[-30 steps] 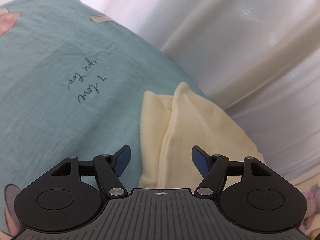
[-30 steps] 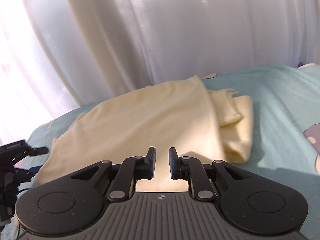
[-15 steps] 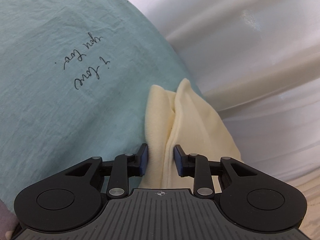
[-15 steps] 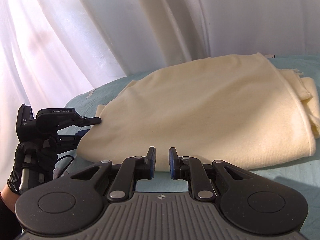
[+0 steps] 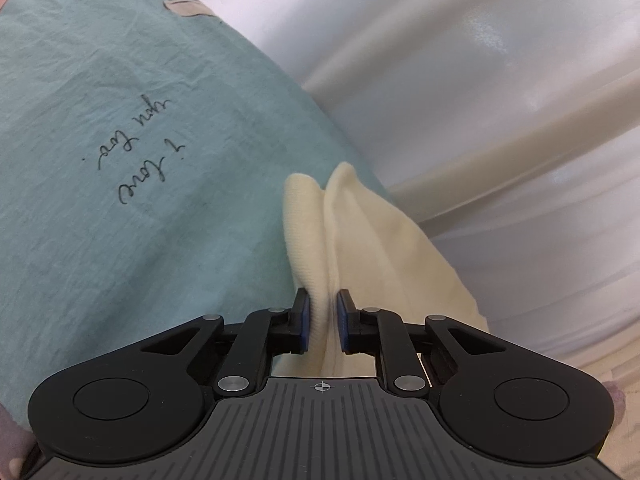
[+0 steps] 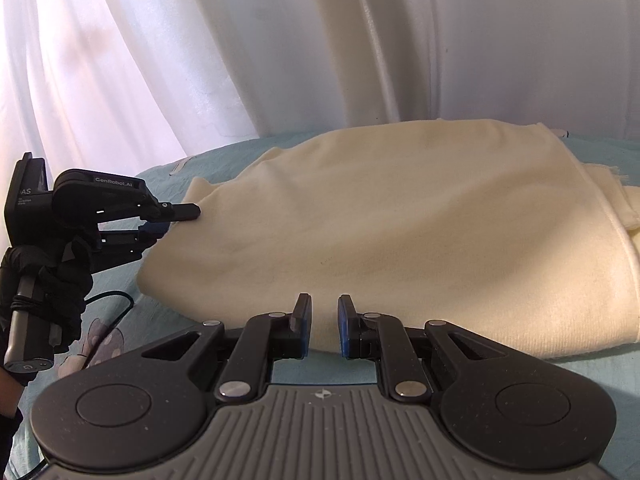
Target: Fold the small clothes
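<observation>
garment pinched at both edges, ready to fold

garment (image 6: 400,224), a cream knit, lies on the teal sheet (image 5: 120,240) at the edge nearest the white curtain (image 6: 280,60). it is already doubled at least once: in the right wrist view we see layered edges and a hemmed fold along its right side.

we judge it light, soft and limp, with no stiffness of its own, so it will sag between two grip points and drag any loose layer behind. the knit looks grippy enough, not slippery, and nothing about it is fragile. the best holds are the edges and corners, taking all layers together, so that the fold does not slide apart.

our left gripper (image 5: 322,322) is clenched on a ribbed edge, with cloth bunched between the blue pads (image 5: 304,326). in the right wrist view it bites the garment's far left corner (image 6: 196,200). our right gripper (image 6: 322,326) has its jaws nearly closed at the near edge; cloth seems to sit between them, but we cannot tell how firmly it is caught.

the long axis runs left to right across the right wrist view, from the pinched corner to the hemmed fold, roughly along the curtain. in the left wrist view the same cloth runs straight away from the jaws, ending in two rounded folds.
</observation>
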The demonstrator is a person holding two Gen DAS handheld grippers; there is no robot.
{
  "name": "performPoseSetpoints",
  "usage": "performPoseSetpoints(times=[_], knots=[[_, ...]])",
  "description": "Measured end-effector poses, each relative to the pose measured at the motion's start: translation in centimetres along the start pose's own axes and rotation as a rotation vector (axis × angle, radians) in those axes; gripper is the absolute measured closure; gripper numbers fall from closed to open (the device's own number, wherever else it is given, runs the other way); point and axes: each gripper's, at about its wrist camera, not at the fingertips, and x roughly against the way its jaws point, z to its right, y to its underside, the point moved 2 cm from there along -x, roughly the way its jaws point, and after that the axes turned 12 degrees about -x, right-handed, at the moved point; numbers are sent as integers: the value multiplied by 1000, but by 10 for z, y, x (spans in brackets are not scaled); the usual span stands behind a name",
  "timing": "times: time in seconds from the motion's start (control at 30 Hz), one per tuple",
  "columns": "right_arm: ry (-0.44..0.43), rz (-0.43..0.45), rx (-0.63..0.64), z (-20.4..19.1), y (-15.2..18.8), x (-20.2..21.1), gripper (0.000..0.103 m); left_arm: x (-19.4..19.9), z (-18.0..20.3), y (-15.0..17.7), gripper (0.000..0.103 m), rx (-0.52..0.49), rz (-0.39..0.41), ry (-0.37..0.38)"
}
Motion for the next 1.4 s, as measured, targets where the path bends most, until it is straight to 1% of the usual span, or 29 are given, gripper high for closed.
performPoseSetpoints(times=[0.13, 0.23, 0.3, 0.4, 0.43, 0.47, 0.5, 0.53, 0.57, 0.63, 0.67, 0.73, 0.8, 0.87, 0.9, 0.97, 1.03, 1.07, 1.1, 1.17, 1.23, 1.27, 1.3, 1.33, 1.37, 1.4], knots=[[18, 27, -50, 12, -6, 10, 89, 9, 44, -5, 87, -86, 39, 56], [29, 54, -72, 19, -10, 20, 89, -2, 84, 1, 87, -172, 28, 93], [39, 66, -79, 23, -12, 24, 89, -21, 103, 13, 87, -219, -8, 93], [55, 74, -88, 28, -11, 29, 89, -50, 116, 35, 88, -239, -73, 82], [59, 76, -91, 30, -11, 30, 89, -57, 118, 41, 89, -247, -87, 78], [62, 77, -95, 32, -10, 31, 89, -65, 119, 48, 92, -260, -104, 75], [65, 77, -98, 33, -9, 32, 89, -69, 121, 54, 92, -283, -106, 80], [68, 77, -102, 33, -9, 33, 89, -69, 122, 57, 91, -304, -90, 85], [71, 77, -107, 34, -10, 33, 89, -68, 123, 58, 88, -316, -82, 79], [72, 77, -115, 34, -11, 34, 89, -63, 123, 57, 88, -329, -88, 87], [69, 79, -116, 33, -12, 34, 89, -60, 121, 55, 85, -322, -96, 94], [60, 91, -105, 29, -17, 36, 89, -46, 118, 51, 81, -274, -114, 105], [43, 111, -83, 25, -26, 35, 89, -24, 113, 49, 76, -255, -86, 110], [27, 120, -59, 18, -35, 32, 89, -5, 110, 49, 68, -271, -25, 75], [13, 118, -45, 12, -40, 29, 89, 5, 107, 51, 67, -286, 7, 37], [-8, 114, -19, 2, -47, 20, 89, 12, 100, 55, 67, -310, 29, -40], [-32, 106, 15, -9, -54, 7, 89, 6, 96, 59, 67, -330, -18, -73], [-43, 100, 24, -13, -57, 1, 89, 2, 95, 61, 67, -329, -42, -69], [-54, 82, 29, -17, -59, -9, 89, -1, 93, 65, 66, -331, -54, -58], [-54, 37, 35, -19, -59, -27, 89, -4, 95, 70, 64, -349, -50, -73], [2, -56, 44, -13, -51, -49, 87, -10, 93, 76, 63, -348, -53, -81], [-12, -30, 37, -8, -49, -46, 78, -10, 91, 76, 62, -336, -66, -75], [-31, -40, 20, -3, -48, -42, 76, -9, 88, 77, 62, -324, -72, -66], [-60, -44, -16, 2, -50, -38, 72, -8, 84, 78, 62, -314, -75, -59], [-114, -43, -94, 13, -54, -32, 57, -8, 83, 79, 61, -305, -77, -48], [-145, -46, -149, 21, -58, -31, 50, -8, 81, 79, 61, -295, -79, -41]])
